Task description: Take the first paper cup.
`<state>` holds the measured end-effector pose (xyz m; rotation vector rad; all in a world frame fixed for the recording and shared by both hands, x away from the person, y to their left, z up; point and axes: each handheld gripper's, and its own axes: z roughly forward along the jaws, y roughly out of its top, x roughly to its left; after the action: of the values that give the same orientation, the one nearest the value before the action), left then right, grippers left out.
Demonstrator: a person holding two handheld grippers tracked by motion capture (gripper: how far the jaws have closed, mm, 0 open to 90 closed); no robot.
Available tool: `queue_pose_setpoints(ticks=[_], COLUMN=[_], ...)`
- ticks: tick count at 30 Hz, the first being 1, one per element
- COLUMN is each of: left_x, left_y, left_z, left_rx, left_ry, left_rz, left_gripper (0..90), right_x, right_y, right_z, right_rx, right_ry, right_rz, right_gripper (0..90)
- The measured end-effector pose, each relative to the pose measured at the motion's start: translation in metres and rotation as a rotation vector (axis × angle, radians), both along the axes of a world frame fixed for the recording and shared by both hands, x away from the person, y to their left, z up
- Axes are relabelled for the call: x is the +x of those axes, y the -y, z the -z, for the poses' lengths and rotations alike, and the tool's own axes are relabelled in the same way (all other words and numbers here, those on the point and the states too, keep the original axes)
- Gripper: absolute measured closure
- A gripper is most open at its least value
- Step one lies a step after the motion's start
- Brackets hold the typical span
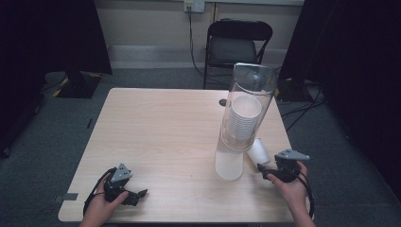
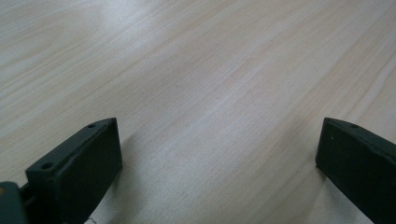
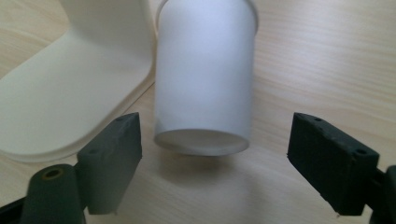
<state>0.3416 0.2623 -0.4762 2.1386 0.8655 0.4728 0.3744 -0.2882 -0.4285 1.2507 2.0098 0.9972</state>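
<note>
A clear tube dispenser (image 1: 248, 101) holding a stack of white paper cups (image 1: 243, 118) stands on a white base (image 1: 229, 165) at the table's right. One white cup (image 1: 258, 151) (image 3: 205, 79) sticks out at the dispenser's bottom, its closed end towards my right gripper (image 1: 265, 169) (image 3: 212, 158). That gripper is open, its jaws on either side of the cup's bottom end and apart from it. My left gripper (image 1: 137, 195) (image 2: 219, 163) rests open at the table's front left, with bare wood between its jaws.
The light wooden table (image 1: 165, 127) has free room across its left and middle. A black folding chair (image 1: 236, 45) stands behind the far edge. Cables run on the grey floor at the right. A dark round mark (image 1: 222, 102) lies by the dispenser.
</note>
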Motion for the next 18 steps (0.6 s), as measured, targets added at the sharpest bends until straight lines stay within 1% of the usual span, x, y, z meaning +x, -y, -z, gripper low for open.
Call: queue_pose_setpoints(ticks=[1,2,4,6,7,8,9,10,11,12,13,14,15,18], left_x=[0.0,0.0,0.001,0.001,0.001,0.001,0.001,0.001,0.001,0.001,0.001,0.001,0.001,0.001], left_y=[0.0,0.0,0.0,0.0,0.0,0.0,0.0,0.0,0.0,0.0,0.0,0.0,0.0,0.0], left_z=[0.0,0.0,0.0,0.0,0.0,0.0,0.0,0.0,0.0,0.0,0.0,0.0,0.0,0.0], left_rx=[-0.001,0.0,-0.001,0.002,0.002,0.0,0.0,0.0,0.001,0.002,0.001,0.001,-0.001,-0.001], left_ry=[0.001,-0.001,0.002,0.0,0.001,0.001,0.001,0.001,0.001,0.001,0.001,0.001,0.001,0.001], left_rz=[0.0,-0.001,-0.001,0.0,-0.001,-0.002,-0.002,-0.002,-0.001,-0.001,-0.001,-0.001,-0.002,-0.003], left_gripper=[0.0,0.0,0.0,0.0,0.0,0.0,0.0,0.0,0.0,0.0,0.0,0.0,0.0,0.0], right_x=[0.001,0.005,0.013,0.026,0.034,0.042,0.05,0.057,0.065,0.068,0.073,0.076,0.078,0.084], right_y=[0.001,0.001,-0.003,-0.01,-0.012,-0.012,-0.013,-0.013,-0.013,-0.014,-0.014,-0.014,-0.015,-0.015], right_z=[-0.004,-0.008,-0.019,-0.027,-0.029,-0.03,-0.029,-0.026,-0.022,-0.019,-0.015,-0.012,-0.01,-0.002], right_rx=[-0.001,0.01,0.017,0.036,0.045,0.054,0.049,0.073,0.124,0.13,0.132,0.127,0.116,0.097], right_ry=[0.002,0.001,0.0,-0.017,-0.022,-0.029,-0.044,-0.064,-0.094,-0.103,-0.12,-0.125,-0.132,-0.17], right_rz=[-0.005,-0.011,-0.022,-0.033,-0.037,-0.029,-0.016,-0.017,-0.028,-0.025,-0.031,-0.027,-0.016,-0.024], right_gripper=[15.0,14.9,15.1,14.9,15.9,16.1,14.8,16.0,19.7,19.4,20.0,20.5,20.9,22.8])
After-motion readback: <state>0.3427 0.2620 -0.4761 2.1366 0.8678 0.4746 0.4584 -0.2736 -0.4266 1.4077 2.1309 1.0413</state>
